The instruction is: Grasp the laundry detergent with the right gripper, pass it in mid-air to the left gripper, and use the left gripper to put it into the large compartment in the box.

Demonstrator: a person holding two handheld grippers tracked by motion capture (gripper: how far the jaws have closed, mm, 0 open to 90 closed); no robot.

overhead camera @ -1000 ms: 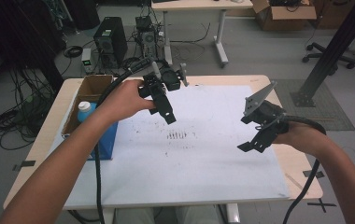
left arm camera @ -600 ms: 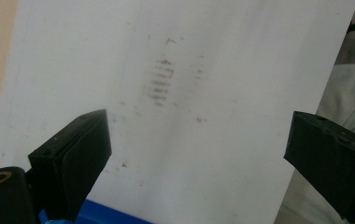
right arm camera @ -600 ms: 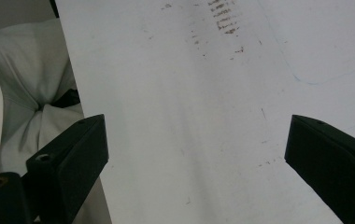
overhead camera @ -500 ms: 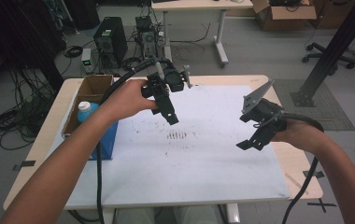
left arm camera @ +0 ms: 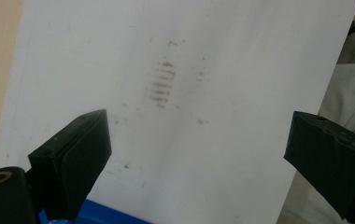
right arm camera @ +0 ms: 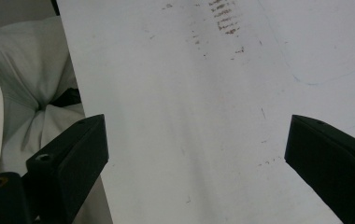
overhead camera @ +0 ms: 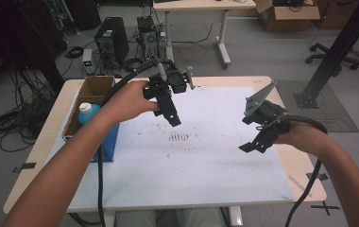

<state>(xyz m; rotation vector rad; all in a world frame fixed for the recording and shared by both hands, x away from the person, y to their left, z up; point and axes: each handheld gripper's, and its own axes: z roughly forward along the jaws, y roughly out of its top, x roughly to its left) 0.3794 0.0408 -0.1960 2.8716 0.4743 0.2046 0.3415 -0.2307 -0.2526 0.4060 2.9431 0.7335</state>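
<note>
White board [overhead camera: 201, 165] covers most of the wooden table, with a faint patch of brown smudges [overhead camera: 178, 137] near its middle, too blurred to read. Left gripper [overhead camera: 170, 113] hovers just behind the smudges, right gripper [overhead camera: 252, 144] well to their right; both stand wide apart and empty. A blue-capped bottle [overhead camera: 87, 112] in the cardboard box [overhead camera: 95, 87] left of the smudges is partly hidden by the left forearm.

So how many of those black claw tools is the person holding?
2. The left gripper is held above the white board near the cardboard box; the right gripper hovers over the board's right edge.

Matt white sheet [overhead camera: 192, 161], smudged; wooden table [overhead camera: 305, 172].
</note>
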